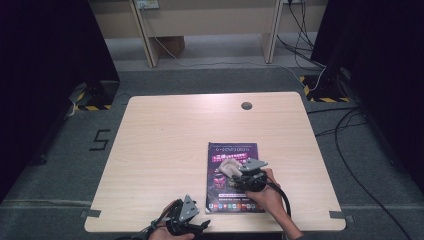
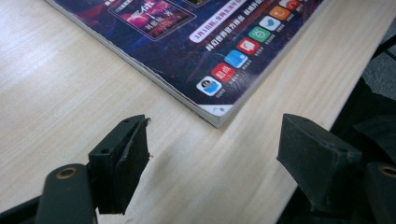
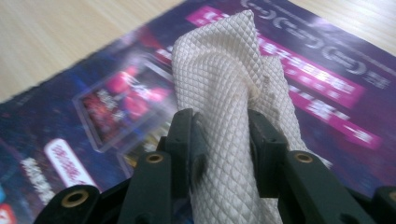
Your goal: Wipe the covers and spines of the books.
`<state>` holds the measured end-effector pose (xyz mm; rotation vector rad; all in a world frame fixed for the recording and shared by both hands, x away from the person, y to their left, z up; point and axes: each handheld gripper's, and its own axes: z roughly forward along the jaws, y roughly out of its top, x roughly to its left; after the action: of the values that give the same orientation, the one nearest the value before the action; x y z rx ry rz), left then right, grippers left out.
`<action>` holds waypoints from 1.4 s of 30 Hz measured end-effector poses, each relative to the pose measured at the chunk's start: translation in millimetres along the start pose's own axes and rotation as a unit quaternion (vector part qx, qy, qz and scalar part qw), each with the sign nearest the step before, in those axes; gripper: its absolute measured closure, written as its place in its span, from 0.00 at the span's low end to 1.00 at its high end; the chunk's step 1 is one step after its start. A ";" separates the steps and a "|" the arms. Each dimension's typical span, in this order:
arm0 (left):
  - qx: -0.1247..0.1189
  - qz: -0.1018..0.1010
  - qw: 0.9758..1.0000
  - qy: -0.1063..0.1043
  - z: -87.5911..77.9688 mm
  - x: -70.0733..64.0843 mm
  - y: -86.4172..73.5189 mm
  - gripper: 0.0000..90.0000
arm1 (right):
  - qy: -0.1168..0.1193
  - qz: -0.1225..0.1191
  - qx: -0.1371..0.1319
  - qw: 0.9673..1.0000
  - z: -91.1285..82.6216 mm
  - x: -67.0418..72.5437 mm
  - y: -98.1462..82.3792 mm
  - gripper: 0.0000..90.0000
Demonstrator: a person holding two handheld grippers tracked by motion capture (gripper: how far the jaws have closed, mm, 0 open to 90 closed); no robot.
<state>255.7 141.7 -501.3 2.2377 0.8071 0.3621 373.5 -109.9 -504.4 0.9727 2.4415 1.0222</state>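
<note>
Table's [image 1: 165, 135] mostly bare, magazine [image 1: 233, 175] lies near the front edge, right of middle; right gripper [image 3: 219, 140] is clamped on a white cloth [image 3: 224, 93] mid-cover, so wiping looks underway, while the left gripper [image 2: 212, 149] sits wide open and empty by the magazine's corner

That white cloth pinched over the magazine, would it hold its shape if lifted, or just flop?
The white cloth is bunched and creased where the right gripper pinches it, so it would probably droop. Its quilted weave looks thin, so likely light. That textured surface should resist slipping on the magazine.
</note>
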 end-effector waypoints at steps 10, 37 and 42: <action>0.010 0.008 1.000 -0.001 -1.3 -2.9 -2.2 0.26 | 0.033 -0.022 -0.003 0.999 9.0 28.5 8.1 0.73; 0.013 0.009 1.000 0.003 0.1 -0.3 -3.2 0.25 | 0.106 -0.021 0.004 0.994 7.6 50.8 9.1 0.67; 0.013 0.010 1.000 0.002 0.2 -0.4 -3.1 0.25 | 0.123 0.009 0.002 0.992 7.9 43.3 8.3 0.74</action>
<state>254.1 143.1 -503.6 2.2710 0.7969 0.3675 350.4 -71.6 -505.2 0.9211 2.6363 1.2075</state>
